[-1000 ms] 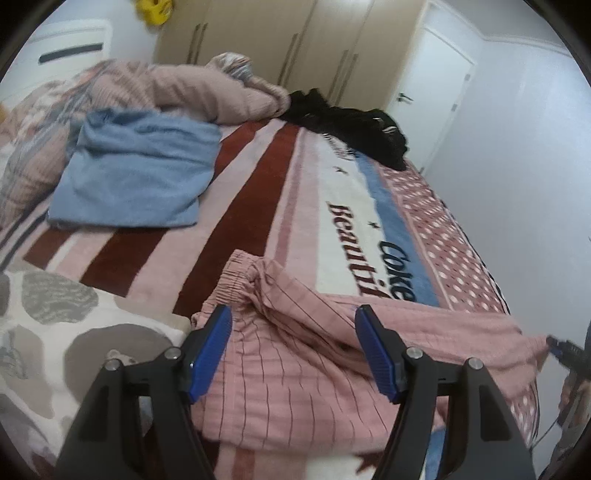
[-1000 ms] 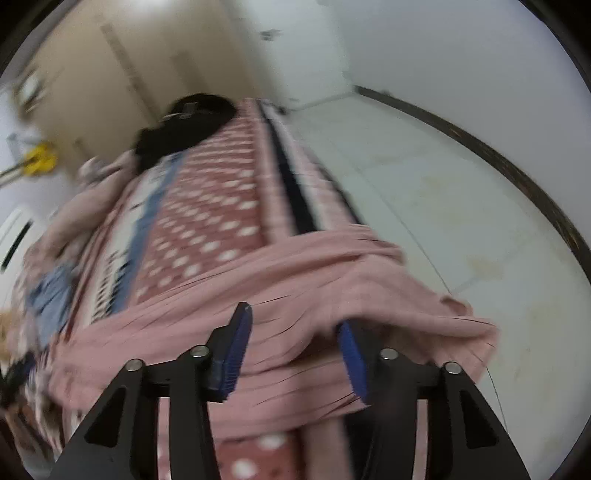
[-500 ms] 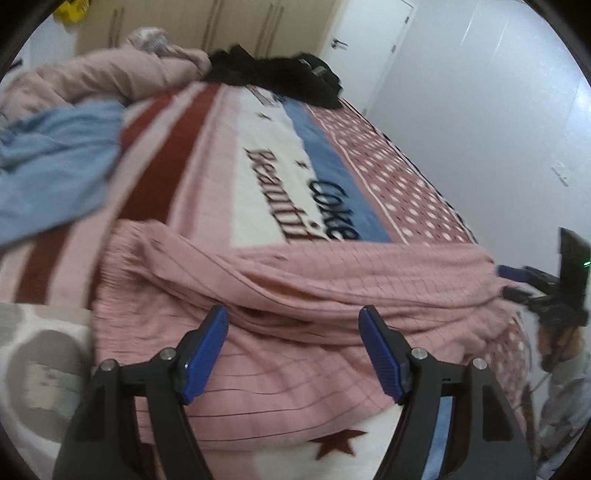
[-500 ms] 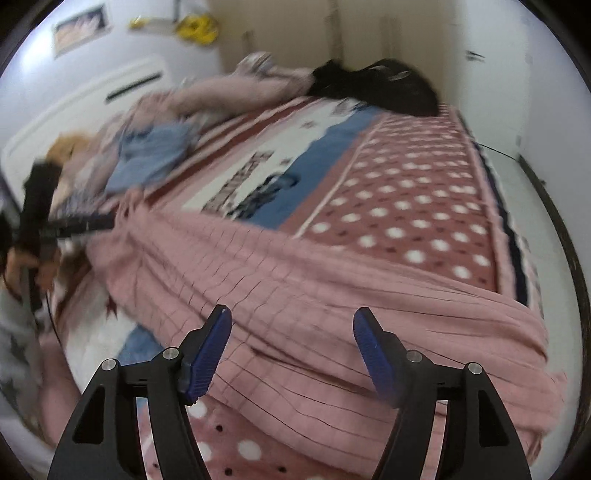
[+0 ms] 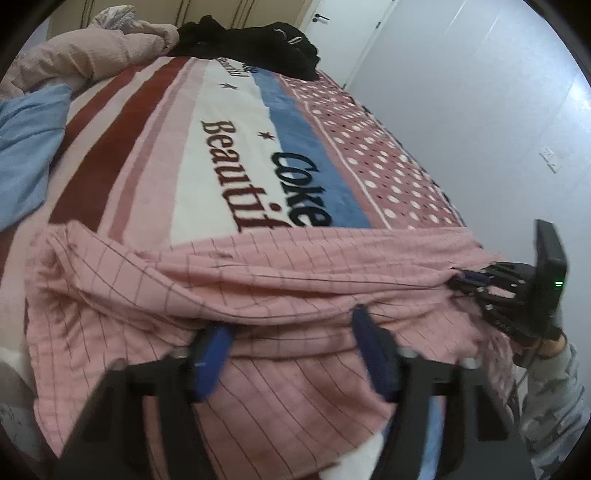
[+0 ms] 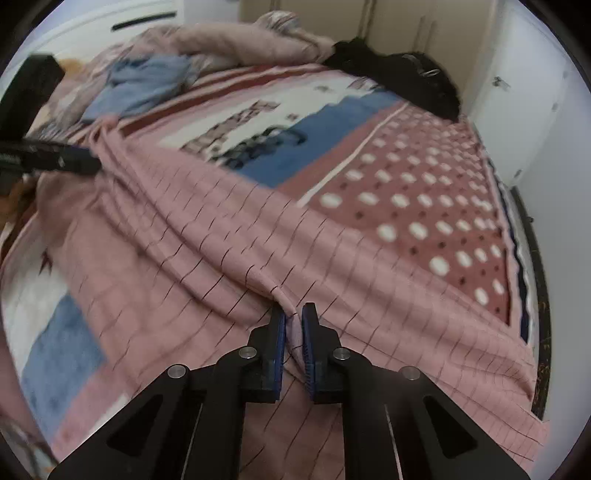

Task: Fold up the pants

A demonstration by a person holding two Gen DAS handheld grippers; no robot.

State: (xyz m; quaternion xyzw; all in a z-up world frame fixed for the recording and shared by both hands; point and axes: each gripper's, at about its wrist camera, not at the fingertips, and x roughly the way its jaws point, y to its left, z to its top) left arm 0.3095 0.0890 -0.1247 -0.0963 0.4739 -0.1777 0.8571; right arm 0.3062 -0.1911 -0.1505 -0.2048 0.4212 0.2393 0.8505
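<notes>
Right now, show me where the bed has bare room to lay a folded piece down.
Bare: the lettered white and blue stripes between the pink checked pants and the black clothes; also the dotted panel toward the wall-side edge. Crowded: the near end under the pants, and the far left with the blue cloth and pink quilt.

White walls (image 5: 461,92), white door (image 5: 343,33), beige wardrobe (image 6: 424,26), patterned bedspread (image 5: 221,147)

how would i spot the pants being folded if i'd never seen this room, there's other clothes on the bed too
Start from the bed's big blanket printed with "Beautiful". Stretched across its near end lie the pants: pale pink with thin dark grid lines, the right gripper pinching a ridge of them. The blue cloth, black heap and plain pink bedding all lack that grid.
</notes>
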